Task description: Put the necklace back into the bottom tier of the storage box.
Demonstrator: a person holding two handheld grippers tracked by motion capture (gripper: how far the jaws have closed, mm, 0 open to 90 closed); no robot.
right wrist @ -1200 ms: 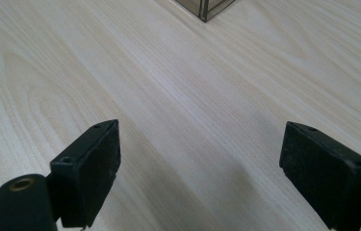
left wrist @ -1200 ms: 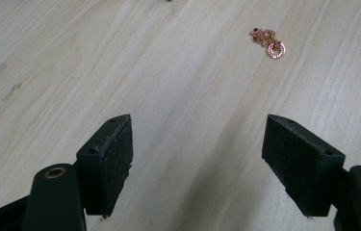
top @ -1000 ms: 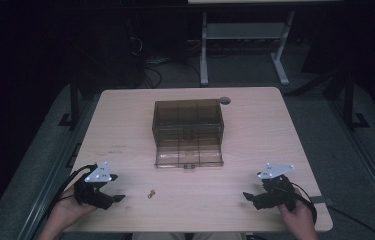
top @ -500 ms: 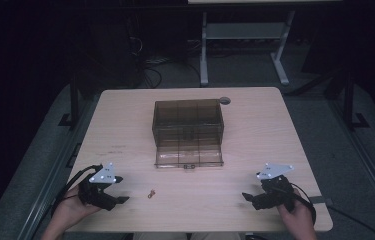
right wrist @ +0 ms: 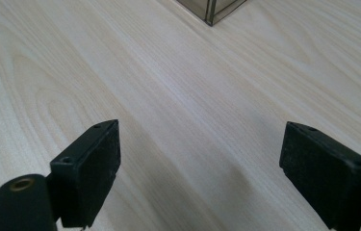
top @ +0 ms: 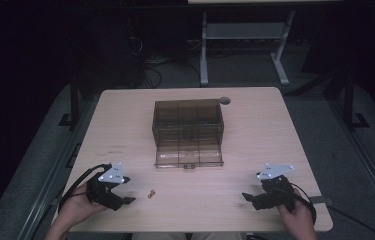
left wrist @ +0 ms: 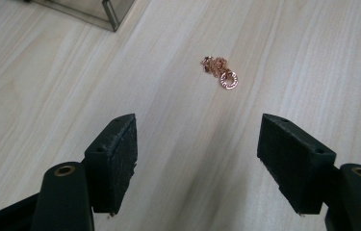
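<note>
A small copper chain with a ring (left wrist: 220, 73) lies on the wooden table (top: 255, 130), just ahead of my left gripper (left wrist: 197, 159), whose jaws stand wide open and empty. From above the chain (top: 151, 193) is a short way right of the left gripper (top: 125, 199) near the front edge. A smoky transparent compartment box (top: 188, 131) sits mid-table with its lid folded open toward me. My right gripper (top: 247, 196) rests at the front right, open, holding nothing (right wrist: 199, 168). One corner of the box (right wrist: 212, 9) lies ahead of it.
A dark round grommet (top: 224, 100) sits in the tabletop behind the box. A white-legged table frame (top: 245, 45) and cables stand on the dark floor beyond the far edge. Bare wood surrounds the box on all sides.
The left gripper has shifted slightly back toward the front edge. The right gripper has barely moved; box and chain stay put.
</note>
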